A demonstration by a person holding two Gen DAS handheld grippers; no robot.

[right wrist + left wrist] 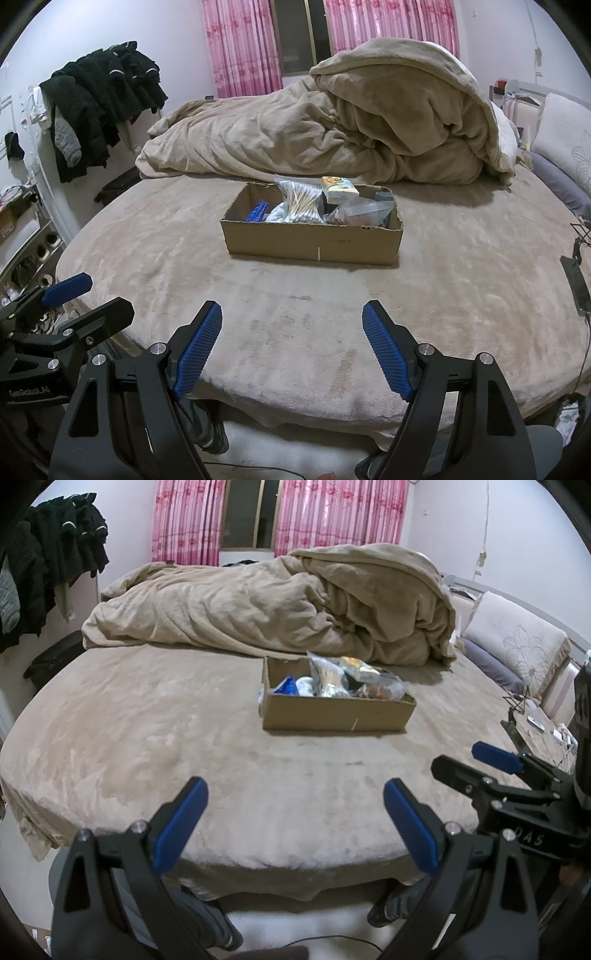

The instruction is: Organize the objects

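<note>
An open cardboard box (pixel 334 712) (pixel 314 242) stands in the middle of the bed. It holds several small items: a clear bag of cotton swabs (pixel 299 203), a small pack of tissues (pixel 338 188), a blue ridged piece (pixel 258 211) and other clear bags (pixel 364 214). My left gripper (pixel 295 794) is open and empty, above the bed's near edge. It also shows in the right wrist view (pixel 99 295). My right gripper (pixel 291 314) is open and empty, also short of the box. It shows at the right of the left wrist view (pixel 458 760).
A crumpled beige duvet (pixel 332 129) lies behind the box on the beige sheet (pixel 166 240). Pillows (pixel 513 638) lie at the right. A phone on a cable (pixel 576 284) lies at the bed's right edge. Dark clothes (pixel 99 99) hang at the left. Pink curtains (pixel 240 48) are behind.
</note>
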